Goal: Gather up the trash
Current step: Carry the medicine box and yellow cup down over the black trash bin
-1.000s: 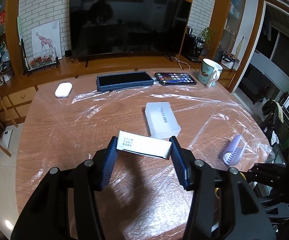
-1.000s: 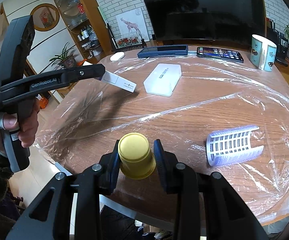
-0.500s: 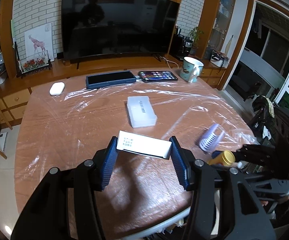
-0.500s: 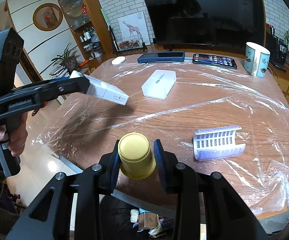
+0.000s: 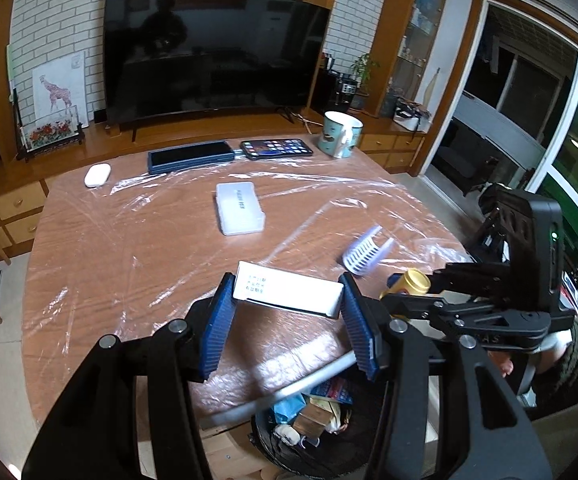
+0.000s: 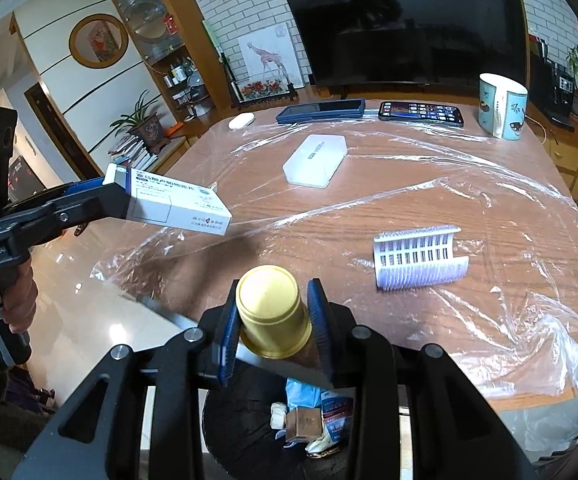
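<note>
Left gripper (image 5: 287, 312) clamped on flat white cardboard box (image 5: 289, 294); right gripper (image 6: 273, 328) clamped on upturned yellow plastic cup (image 6: 271, 310); both held above black trash bin (image 6: 241, 424) at table edge.

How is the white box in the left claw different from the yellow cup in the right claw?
The white box is flat, rectangular and printed; the yellow cup is round and plain. The box is gripped by its ends, the cup across its sides, bottom toward the camera. Both hang above the trash bin.

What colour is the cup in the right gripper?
Yellow-gold; the cup shows best in the right wrist view, clamped in the right gripper.
</note>
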The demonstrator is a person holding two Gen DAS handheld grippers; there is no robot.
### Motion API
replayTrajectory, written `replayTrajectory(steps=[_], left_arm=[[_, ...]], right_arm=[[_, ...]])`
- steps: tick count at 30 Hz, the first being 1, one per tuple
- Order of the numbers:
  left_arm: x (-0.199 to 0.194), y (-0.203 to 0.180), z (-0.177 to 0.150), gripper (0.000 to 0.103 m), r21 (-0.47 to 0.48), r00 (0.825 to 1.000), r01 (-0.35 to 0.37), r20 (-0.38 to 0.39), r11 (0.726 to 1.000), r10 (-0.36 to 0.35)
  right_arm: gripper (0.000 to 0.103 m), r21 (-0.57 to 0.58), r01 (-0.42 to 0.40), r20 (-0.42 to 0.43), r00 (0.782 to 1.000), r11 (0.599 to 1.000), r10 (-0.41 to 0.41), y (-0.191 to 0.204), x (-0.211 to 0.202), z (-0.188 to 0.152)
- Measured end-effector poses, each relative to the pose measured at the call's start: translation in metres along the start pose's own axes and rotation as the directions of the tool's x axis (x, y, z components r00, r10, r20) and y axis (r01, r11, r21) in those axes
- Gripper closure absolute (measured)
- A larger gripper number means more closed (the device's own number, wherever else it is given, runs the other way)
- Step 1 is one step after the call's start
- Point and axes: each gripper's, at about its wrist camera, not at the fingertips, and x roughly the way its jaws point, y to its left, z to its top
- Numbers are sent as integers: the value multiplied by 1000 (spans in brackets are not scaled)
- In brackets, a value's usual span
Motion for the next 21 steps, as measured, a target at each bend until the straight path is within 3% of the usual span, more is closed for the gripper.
replayTrajectory(steps=[21], left_arm=[[-6, -49, -36, 50, 92, 989, 115, -103, 989, -105]], right_arm=[[70, -8, 14, -59, 998, 1000, -14, -3, -21, -38]])
